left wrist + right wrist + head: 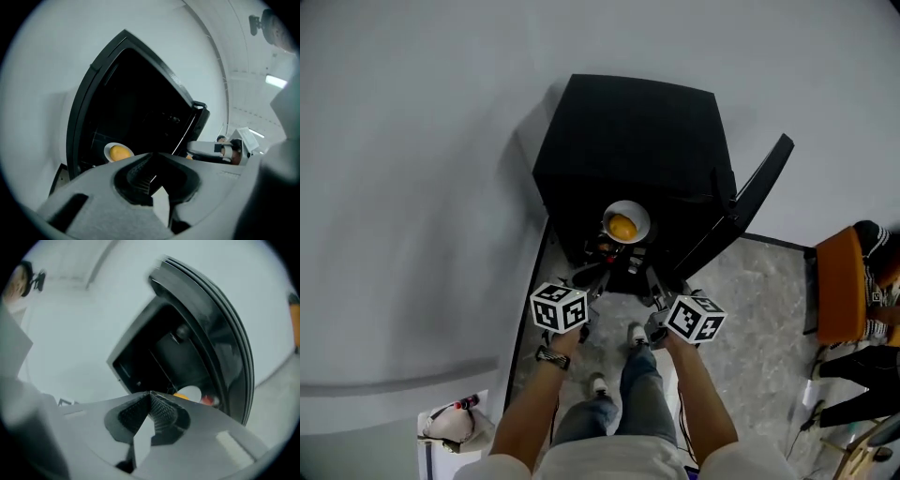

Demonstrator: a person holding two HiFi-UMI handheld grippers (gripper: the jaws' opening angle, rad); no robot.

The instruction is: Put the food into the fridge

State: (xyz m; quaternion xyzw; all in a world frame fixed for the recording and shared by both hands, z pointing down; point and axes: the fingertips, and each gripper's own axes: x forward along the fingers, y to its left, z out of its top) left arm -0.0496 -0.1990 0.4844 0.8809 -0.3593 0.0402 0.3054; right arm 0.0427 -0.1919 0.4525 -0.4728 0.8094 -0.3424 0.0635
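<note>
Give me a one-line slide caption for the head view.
Open black fridge with a white plate of yellow food inside; left gripper and right gripper held shut and empty before it.

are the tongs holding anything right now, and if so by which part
Nothing is held. The left tongs and the right tongs are both shut with nothing between them. The plate of food sits in the open fridge, apart from both.
</note>
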